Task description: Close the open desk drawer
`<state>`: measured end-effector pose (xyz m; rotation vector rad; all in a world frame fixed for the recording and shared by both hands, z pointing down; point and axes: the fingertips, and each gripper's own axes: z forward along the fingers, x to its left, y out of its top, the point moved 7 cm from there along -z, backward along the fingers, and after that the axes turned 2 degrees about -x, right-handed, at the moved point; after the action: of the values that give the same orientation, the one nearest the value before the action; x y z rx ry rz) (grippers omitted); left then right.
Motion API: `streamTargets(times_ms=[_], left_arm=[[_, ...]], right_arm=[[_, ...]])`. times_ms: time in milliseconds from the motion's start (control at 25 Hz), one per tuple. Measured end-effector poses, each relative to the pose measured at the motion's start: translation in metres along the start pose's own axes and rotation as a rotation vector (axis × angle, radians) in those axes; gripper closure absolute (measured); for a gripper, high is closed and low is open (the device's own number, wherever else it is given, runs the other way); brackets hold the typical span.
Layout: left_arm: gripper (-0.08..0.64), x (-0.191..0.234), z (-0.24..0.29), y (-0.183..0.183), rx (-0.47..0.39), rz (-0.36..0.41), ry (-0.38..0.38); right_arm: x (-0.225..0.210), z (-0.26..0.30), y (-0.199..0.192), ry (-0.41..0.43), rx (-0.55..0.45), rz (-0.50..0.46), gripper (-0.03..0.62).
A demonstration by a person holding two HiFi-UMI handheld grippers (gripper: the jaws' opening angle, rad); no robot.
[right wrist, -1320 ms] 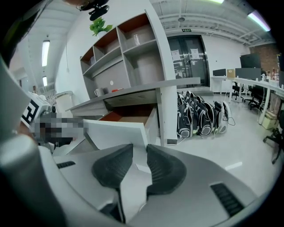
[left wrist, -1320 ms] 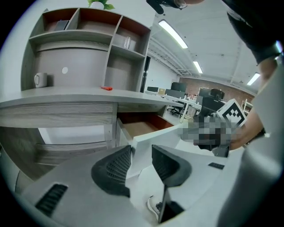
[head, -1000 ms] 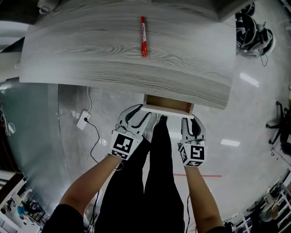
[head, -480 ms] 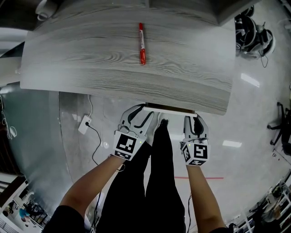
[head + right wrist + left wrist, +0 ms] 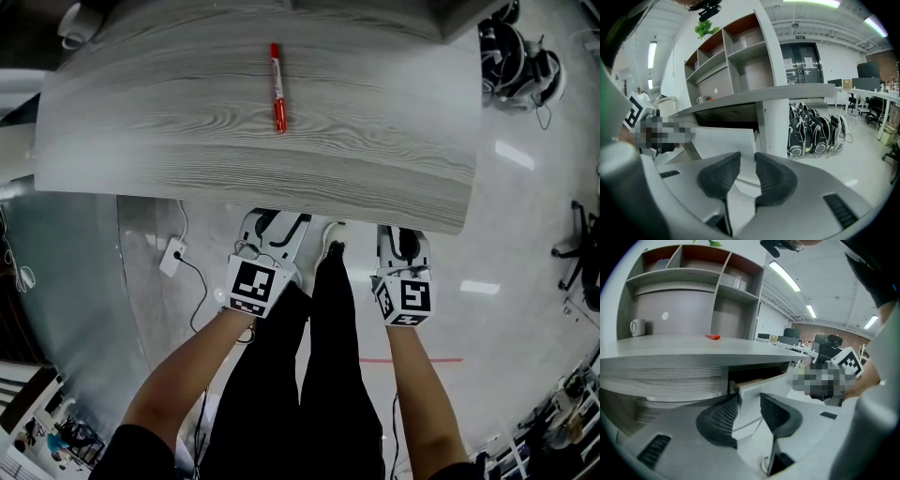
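Note:
The grey wood-grain desk [image 5: 262,141] fills the upper half of the head view, and its front edge hides the drawer there. In the left gripper view the white drawer front [image 5: 761,383] sticks out a little from under the desktop. The right gripper view also shows this drawer front [image 5: 726,140]. My left gripper [image 5: 272,230] [image 5: 749,398] sits at the front's left end, jaws slightly apart, against or just short of the panel. My right gripper [image 5: 401,242] [image 5: 747,155] is at the right end, with a narrow gap between its jaws.
A red marker [image 5: 277,89] [image 5: 712,337] lies on the desktop and a white mug [image 5: 637,326] stands at its far left. A shelf unit [image 5: 693,268] rises behind. A power strip [image 5: 172,255] and cable lie on the floor; bags [image 5: 815,133] are stacked at the right.
The drawer has slid in under the desk edge and no longer shows in the head view. Both grippers moved forward with it, up to the desk's front edge.

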<state>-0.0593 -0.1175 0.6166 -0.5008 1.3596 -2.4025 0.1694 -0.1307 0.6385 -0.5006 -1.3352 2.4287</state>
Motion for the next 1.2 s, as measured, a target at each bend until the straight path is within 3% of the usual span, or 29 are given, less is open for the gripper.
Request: streamTargets(times_ms=[920,1200], left_arm=[[0.402,0.009,0.019,0.01,-0.045,-0.014,0.059],[0.402,0.01,0.015,0.004,-0.063,-0.085,0.078]], right_arm=[[-0.009,0.021,0.013,0.004,-0.018,-0.03,0.48],[-0.005,0.011,0.011,-0.006,-0.004,-0.019,0.479]])
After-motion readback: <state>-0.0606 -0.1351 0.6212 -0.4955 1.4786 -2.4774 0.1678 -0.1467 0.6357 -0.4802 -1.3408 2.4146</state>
